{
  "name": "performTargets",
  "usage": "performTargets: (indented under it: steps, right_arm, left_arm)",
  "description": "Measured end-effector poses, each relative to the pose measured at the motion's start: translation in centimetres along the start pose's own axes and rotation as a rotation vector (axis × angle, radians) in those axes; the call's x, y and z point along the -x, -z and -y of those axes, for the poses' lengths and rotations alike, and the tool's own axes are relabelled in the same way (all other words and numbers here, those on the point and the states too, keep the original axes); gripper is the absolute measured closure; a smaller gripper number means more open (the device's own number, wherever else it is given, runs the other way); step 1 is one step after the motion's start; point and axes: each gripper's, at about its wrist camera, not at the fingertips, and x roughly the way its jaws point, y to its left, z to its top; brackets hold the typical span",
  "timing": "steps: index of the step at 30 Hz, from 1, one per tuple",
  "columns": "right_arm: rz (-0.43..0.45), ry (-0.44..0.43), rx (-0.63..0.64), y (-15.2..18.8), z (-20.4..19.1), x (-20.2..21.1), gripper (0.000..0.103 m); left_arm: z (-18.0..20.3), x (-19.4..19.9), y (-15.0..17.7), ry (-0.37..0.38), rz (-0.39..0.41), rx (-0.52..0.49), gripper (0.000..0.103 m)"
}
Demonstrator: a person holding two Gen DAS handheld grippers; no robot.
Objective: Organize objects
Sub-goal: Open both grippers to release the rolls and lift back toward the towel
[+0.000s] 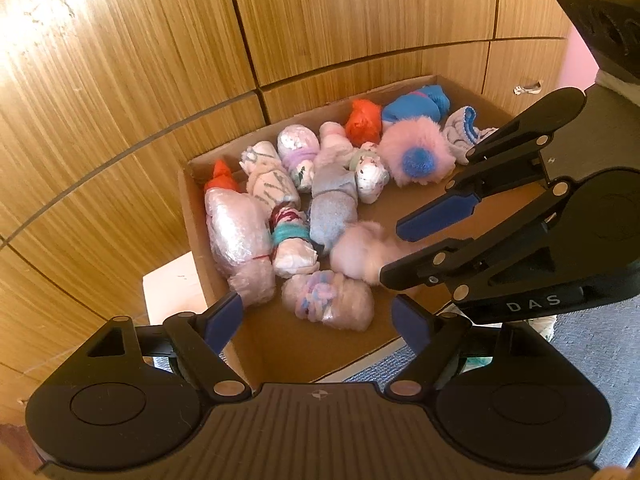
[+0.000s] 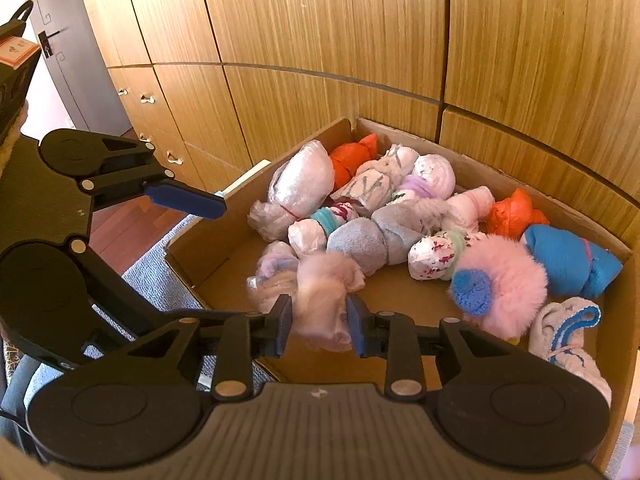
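Observation:
An open cardboard box (image 1: 195,236) (image 2: 508,168) on the floor holds several rolled sock bundles. Among them are two orange ones (image 2: 512,212), a blue one (image 2: 568,264), a grey one (image 2: 368,246) and a fluffy pink one with a blue centre (image 1: 416,156) (image 2: 504,288). My right gripper (image 2: 319,320) (image 1: 392,252) is shut on a pale pink fluffy bundle (image 2: 322,292) (image 1: 360,254), blurred, low over the box's near side. My left gripper (image 1: 316,324) stands open with nothing between its pads, above a pink-and-blue bundle (image 1: 328,300). One of the left gripper's fingers (image 2: 188,200) shows in the right wrist view.
Wooden cabinet fronts (image 1: 320,20) (image 2: 320,40) rise right behind the box, with small drawer handles (image 2: 148,99). Blue-grey carpet (image 1: 580,352) (image 2: 160,264) lies in front. A white flat object (image 1: 172,288) sits against the box's left side. A grey door (image 2: 64,60) is far left.

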Motion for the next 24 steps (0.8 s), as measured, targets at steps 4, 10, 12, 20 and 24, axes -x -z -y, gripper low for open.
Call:
performTargets:
  steps: [4,10,12,20,24]
  right_arm:
    - [0.009,0.004,0.012,0.0,-0.4,0.5,0.074]
    - [0.035,0.006,0.011,0.8,-1.1,1.6,0.070]
    - [0.045,0.015,0.011,1.1,-1.4,2.1,0.069]
    - [0.135,0.087,-0.017,3.5,-2.0,5.6,0.053]
    - [0.192,0.122,-0.041,6.8,-2.9,7.6,0.043]
  left_arm:
    - [-0.3,0.8,0.3,0.003,0.007,0.012,0.015]
    - [-0.4,1.9,1.0,0.016,0.017,0.012,0.011]
    - [-0.1,2.4,1.2,0.017,0.026,0.014,0.010]
    - [0.5,4.5,2.6,0.056,0.059,0.060,0.008]
    - [0.6,5.6,4.3,0.065,0.085,0.082,0.005]
